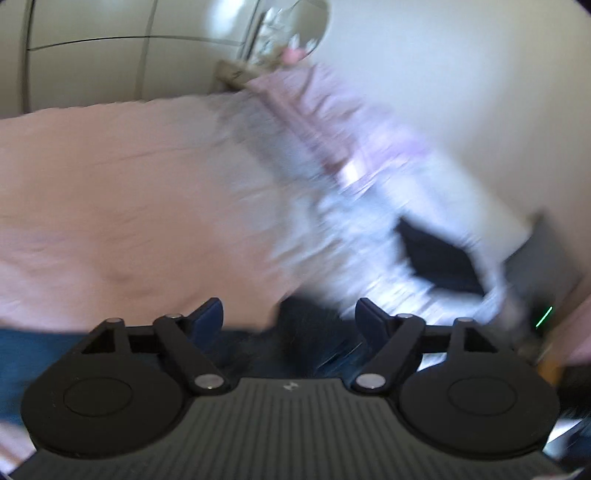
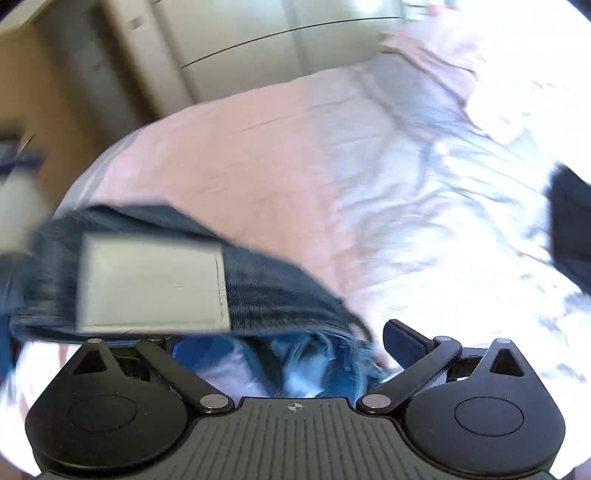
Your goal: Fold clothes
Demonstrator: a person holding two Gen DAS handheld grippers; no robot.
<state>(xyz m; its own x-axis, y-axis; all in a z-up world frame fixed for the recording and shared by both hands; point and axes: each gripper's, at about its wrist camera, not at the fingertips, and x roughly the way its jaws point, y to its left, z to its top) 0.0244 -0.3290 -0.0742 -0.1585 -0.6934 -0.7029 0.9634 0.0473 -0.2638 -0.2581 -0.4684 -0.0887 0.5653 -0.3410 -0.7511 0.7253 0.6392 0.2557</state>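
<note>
Both views heavily motion-blurred, detail limited.

Left gripper [image 1: 289, 314]: jaws spread wide, nothing pinched. Dark blue garment [image 1: 306, 332] lies just beyond and below the fingertips, at the near edge of the bed; can't tell if the fingers touch it. The blue continues as a strip along the near left edge of the left wrist view.

Right gripper [image 2: 291, 345]: jaws spread as wide as they go, pads not pressing on anything. Only the right finger [image 2: 404, 341] shows clearly; the left one is mostly hidden behind cloth. The same dark blue garment [image 2: 266, 291] is bunched right at the fingertips and between them, frayed lighter-blue fabric showing in the gap. A pale rectangular label [image 2: 151, 284] sits on the garment, left of centre and just beyond the left finger.

Bed: pink sheet [image 1: 110, 203] covers the left and centre, a crumpled pale bluish-white cover [image 1: 332, 229] takes the right side. A second dark item [image 1: 439, 262] lies on that cover at right, well apart from the grippers; can't tell what it is.

Far side: cream cupboard doors [image 1: 110, 48] behind the bed, a blurred round mirror-like shape [image 1: 295, 29] on the wall.
</note>
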